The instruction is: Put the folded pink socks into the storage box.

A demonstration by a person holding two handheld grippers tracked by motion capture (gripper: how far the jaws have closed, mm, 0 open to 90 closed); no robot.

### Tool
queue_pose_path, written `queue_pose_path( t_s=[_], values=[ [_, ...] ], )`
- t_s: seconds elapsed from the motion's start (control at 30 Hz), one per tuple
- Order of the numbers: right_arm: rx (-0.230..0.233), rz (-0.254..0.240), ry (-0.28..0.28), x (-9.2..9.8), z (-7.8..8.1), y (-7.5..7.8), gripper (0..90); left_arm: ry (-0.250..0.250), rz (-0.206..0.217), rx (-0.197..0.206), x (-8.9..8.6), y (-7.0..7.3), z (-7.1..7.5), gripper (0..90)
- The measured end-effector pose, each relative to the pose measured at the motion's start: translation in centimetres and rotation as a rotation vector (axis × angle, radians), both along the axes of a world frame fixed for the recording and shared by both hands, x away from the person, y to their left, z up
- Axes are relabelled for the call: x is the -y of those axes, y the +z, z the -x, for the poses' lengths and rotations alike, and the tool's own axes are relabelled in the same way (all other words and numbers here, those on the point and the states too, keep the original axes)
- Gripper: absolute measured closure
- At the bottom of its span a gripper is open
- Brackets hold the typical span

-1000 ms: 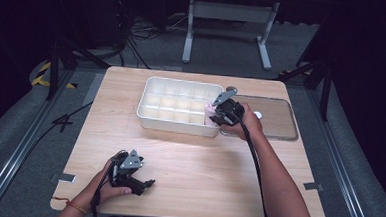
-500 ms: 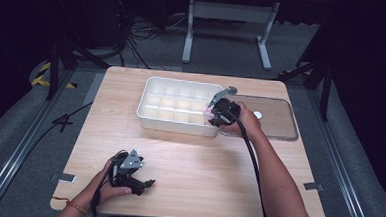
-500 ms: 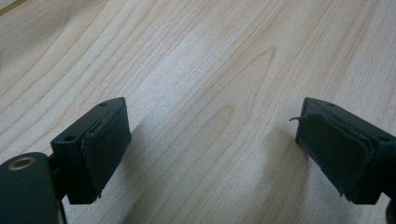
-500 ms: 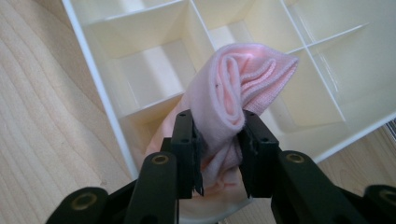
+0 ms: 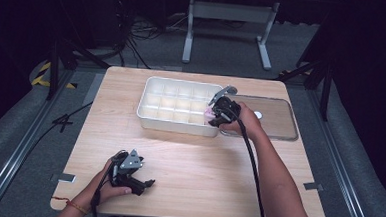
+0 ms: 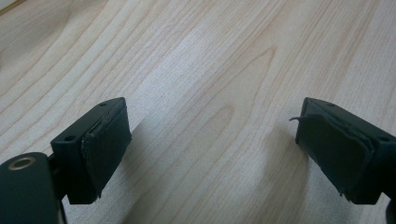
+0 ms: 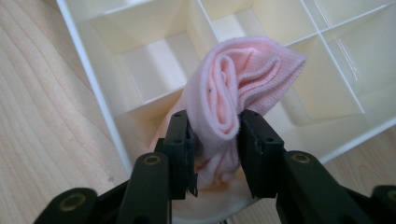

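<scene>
Cloth (image 7: 233, 88) is sitting between the two black jaws of my right claw (image 7: 215, 140), a soft pink roll of it. The jaws are touching it on both sides and pinching it in the middle, and they have just been opening a little. The top of the pink roll is poking up past the jaw tips. The bottom of it is hanging down into a corner pocket of the white tray (image 7: 95, 88).

In the high view, I am holding my right claw (image 5: 215, 115) over the near right corner of the tray (image 5: 153, 117). The tray is made of many little square pockets. The pink cloth (image 5: 210, 112) is showing as a small pink bit right at that corner.

Just beside the tray, on its right, a clear flat lid (image 5: 280, 122) is lying on the table (image 5: 203, 164). A small white thing (image 5: 257, 114) is sitting on the lid. I cannot tell what it is.

My left claw (image 5: 144, 184) is resting on the table near the front edge, well apart from the tray. Its jaws are standing wide open in the left gripper view (image 6: 212, 154), with bare wood between them.
</scene>
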State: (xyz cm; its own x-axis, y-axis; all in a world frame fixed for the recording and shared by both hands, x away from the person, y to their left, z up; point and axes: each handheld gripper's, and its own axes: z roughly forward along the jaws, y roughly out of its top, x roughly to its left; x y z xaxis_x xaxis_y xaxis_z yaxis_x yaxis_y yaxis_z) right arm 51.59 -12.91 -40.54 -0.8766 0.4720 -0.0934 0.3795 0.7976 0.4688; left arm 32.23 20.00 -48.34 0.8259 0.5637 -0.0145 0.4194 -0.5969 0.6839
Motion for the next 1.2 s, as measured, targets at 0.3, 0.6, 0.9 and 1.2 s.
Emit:
queue_pose_path(
  t_s=[0.3, 0.6, 0.9, 1.2],
  values=[
    [-0.008, -0.126, -0.062, 1.3, 0.0, 1.5, 49.1, 0.001, 0.002, -0.002, 0.0, 0.0, 0.0, 10.2],
    [-0.006, -0.15, -0.067, 0.5, -0.1, 1.1, 60.5, 0.001, 0.002, -0.002, 0.0, 0.0, 0.0, 10.2],
    [0.01, -0.081, -0.066, -0.3, -0.1, 0.1, 71.2, 0.002, 0.004, 0.0, 0.0, 0.0, 0.0, 10.2],
    [0.044, -0.067, -0.025, -0.3, 0.3, 0.3, 75.6, 0.001, 0.002, -0.002, 0.0, 0.0, 0.0, 10.2]
  ],
)
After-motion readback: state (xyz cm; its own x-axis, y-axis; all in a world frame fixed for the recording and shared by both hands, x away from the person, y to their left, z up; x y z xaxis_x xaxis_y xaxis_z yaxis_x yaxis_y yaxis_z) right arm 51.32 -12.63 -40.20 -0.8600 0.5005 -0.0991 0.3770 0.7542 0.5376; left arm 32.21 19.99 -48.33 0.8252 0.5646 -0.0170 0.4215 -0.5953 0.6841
